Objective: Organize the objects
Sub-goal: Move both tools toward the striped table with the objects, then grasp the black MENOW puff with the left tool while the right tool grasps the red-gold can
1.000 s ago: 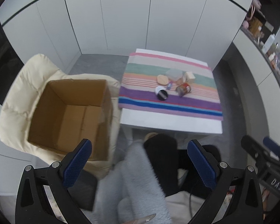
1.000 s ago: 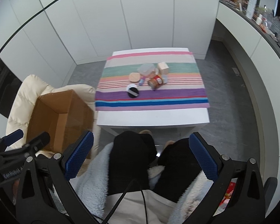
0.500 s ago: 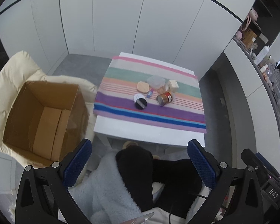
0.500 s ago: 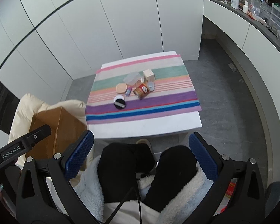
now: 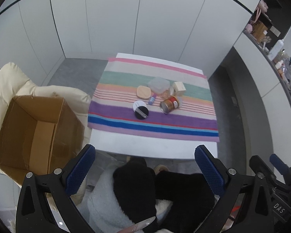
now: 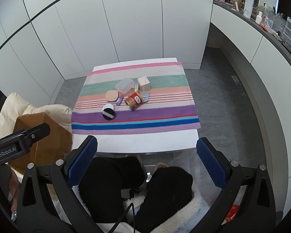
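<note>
Overhead, the left claw (image 5: pixel 145 169) and right claw (image 6: pixel 146 161) hang spread and empty; the tin can (image 6: pixel 134 101) lies ahead on the striped surface (image 6: pixel 155 114).

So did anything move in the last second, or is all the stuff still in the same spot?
Only the cameras moved. The left gripper swung away from the cardboard box toward the table, and the right gripper shifted its aim a little too. Both stayed open and empty. The can, black compact and clear container stayed put on the striped cloth.
</note>
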{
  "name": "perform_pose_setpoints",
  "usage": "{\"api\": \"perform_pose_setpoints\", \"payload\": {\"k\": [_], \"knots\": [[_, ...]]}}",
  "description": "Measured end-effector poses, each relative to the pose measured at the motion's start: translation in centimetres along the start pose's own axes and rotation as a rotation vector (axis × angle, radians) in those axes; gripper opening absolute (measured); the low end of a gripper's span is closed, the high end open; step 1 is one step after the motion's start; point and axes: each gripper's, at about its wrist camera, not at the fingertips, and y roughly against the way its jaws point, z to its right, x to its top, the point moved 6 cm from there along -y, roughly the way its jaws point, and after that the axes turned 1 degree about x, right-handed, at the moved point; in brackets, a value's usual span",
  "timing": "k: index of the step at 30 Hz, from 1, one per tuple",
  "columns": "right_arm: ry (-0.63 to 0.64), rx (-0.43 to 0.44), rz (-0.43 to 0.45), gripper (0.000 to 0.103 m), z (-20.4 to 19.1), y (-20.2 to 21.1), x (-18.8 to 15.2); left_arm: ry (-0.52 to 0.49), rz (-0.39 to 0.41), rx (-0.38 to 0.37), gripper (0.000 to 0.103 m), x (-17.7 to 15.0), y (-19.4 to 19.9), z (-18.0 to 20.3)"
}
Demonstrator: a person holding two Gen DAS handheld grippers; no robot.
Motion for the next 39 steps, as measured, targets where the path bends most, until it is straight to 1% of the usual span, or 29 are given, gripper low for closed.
{"api": "perform_pose_setpoints", "payload": {"k": [2, 5, 7, 9, 10, 12, 13, 14, 16, 17, 19, 20, 22, 24, 25, 27, 28, 30, 34, 36, 37, 39], "knots": [[0.008, -0.011, -0.005, 0.103, 0.1, -1.1, 0.4, 0.004, -0.001, 0.009, 0.103, 0.5, -1.4, 0.0], [0.037, -0.023, 0.007, 0.103, 0.3, -3.0, 1.0, 0.019, -0.027, -0.007, 0.103, 1.0, -3.8, -0.1], [0.048, 0.001, 0.009, 0.103, 0.3, -4.5, 1.3, 0.023, -0.043, -0.007, 0.103, 1.2, -5.2, -0.1], [0.034, 0.050, 0.021, 0.103, 0.4, -5.9, 1.5, 0.022, -0.052, 0.013, 0.103, 1.6, -7.0, -0.2], [0.024, 0.088, 0.029, 0.103, 0.5, -6.6, 1.7, 0.021, -0.050, 0.028, 0.103, 1.7, -7.9, -0.4], [-0.021, 0.189, 0.047, 0.103, 0.6, -8.1, 2.0, 0.014, -0.048, 0.067, 0.103, 2.0, -9.7, -0.7], [-0.043, 0.218, 0.052, 0.103, 0.7, -8.9, 2.1, 0.007, -0.047, 0.080, 0.103, 2.2, -10.7, -0.7], [-0.055, 0.220, 0.051, 0.103, 0.9, -9.8, 2.3, 0.000, -0.048, 0.088, 0.103, 2.4, -12.1, -0.7], [-0.045, 0.185, 0.044, 0.103, 1.1, -11.9, 2.8, -0.003, -0.049, 0.087, 0.103, 2.7, -14.0, -0.8], [-0.029, 0.177, 0.049, 0.103, 1.0, -12.9, 3.1, -0.003, -0.055, 0.080, 0.103, 2.9, -15.7, -0.8], [0.014, 0.176, 0.060, 0.103, 0.8, -15.3, 3.8, 0.000, -0.060, 0.065, 0.103, 3.1, -17.7, -0.9], [0.037, 0.170, 0.056, 0.103, 0.7, -16.7, 4.0, 0.004, -0.068, 0.060, 0.103, 3.2, -19.5, -1.0], [0.077, 0.164, 0.053, 0.103, 0.7, -19.8, 4.7, 0.007, -0.072, 0.054, 0.103, 3.4, -21.7, -1.1], [0.098, 0.171, 0.029, 0.103, 0.7, -23.4, 5.2, 0.009, -0.088, 0.052, 0.103, 3.5, -24.6, -1.2], [0.102, 0.177, 0.008, 0.103, 0.8, -25.4, 5.4, 0.010, -0.095, 0.047, 0.103, 3.5, -25.3, -1.2], [0.129, 0.205, -0.026, 0.103, 0.3, -28.9, 5.5, 0.028, -0.123, 0.017, 0.103, 3.4, -28.0, -1.4], [0.147, 0.207, -0.033, 0.103, 0.1, -30.3, 5.5, 0.042, -0.131, 0.007, 0.103, 3.3, -29.0, -1.5], [0.195, 0.185, -0.040, 0.103, -0.5, -33.3, 5.4, 0.043, -0.147, 0.020, 0.103, 3.3, -31.1, -1.7], [0.263, 0.195, -0.074, 0.102, -2.0, -37.3, 4.8, 0.003, -0.154, 0.082, 0.102, 3.4, -33.8, -1.5], [0.313, 0.144, -0.100, 0.102, -2.7, -39.0, 4.9, 0.000, -0.163, 0.072, 0.102, 3.2, -34.9, -1.4], [0.329, 0.126, -0.096, 0.102, -3.0, -39.5, 5.1, 0.005, -0.173, 0.067, 0.102, 3.0, -35.5, -1.4], [0.351, 0.106, -0.072, 0.097, -3.7, -39.9, 5.7, 0.046, -0.188, 0.044, 0.102, 2.7, -36.2, -1.8]]}}
